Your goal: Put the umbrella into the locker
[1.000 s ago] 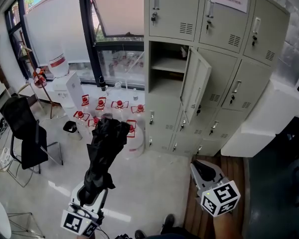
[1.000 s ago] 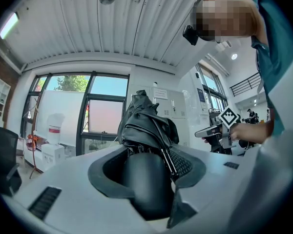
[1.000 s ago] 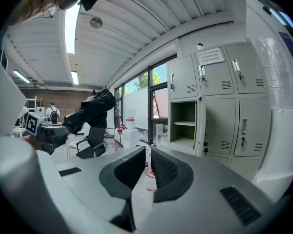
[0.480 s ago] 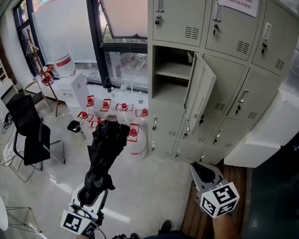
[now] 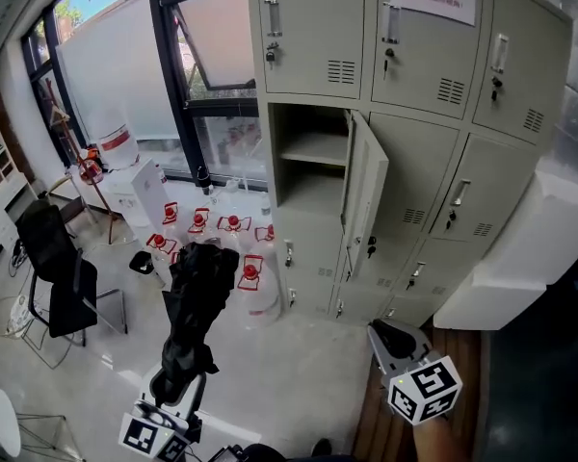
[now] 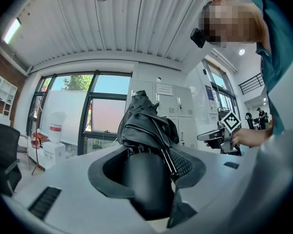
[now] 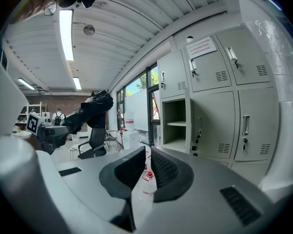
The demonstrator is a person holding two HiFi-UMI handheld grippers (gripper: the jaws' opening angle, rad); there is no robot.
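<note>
Left gripper view shows our left gripper (image 6: pixel 149 155) clamped on the folded umbrella (image 6: pixel 144 123), held out before us. Our right gripper (image 7: pixel 146 168) is slightly parted, empty. The open locker (image 5: pixel 308 189) stands ahead, well apart.

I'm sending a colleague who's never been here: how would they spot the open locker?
Find the grey locker bank right of the big window. In its leftmost column, just under the top row, is the open locker. It alone has its door swung out, showing a shelf inside; every neighbour is shut.
</note>
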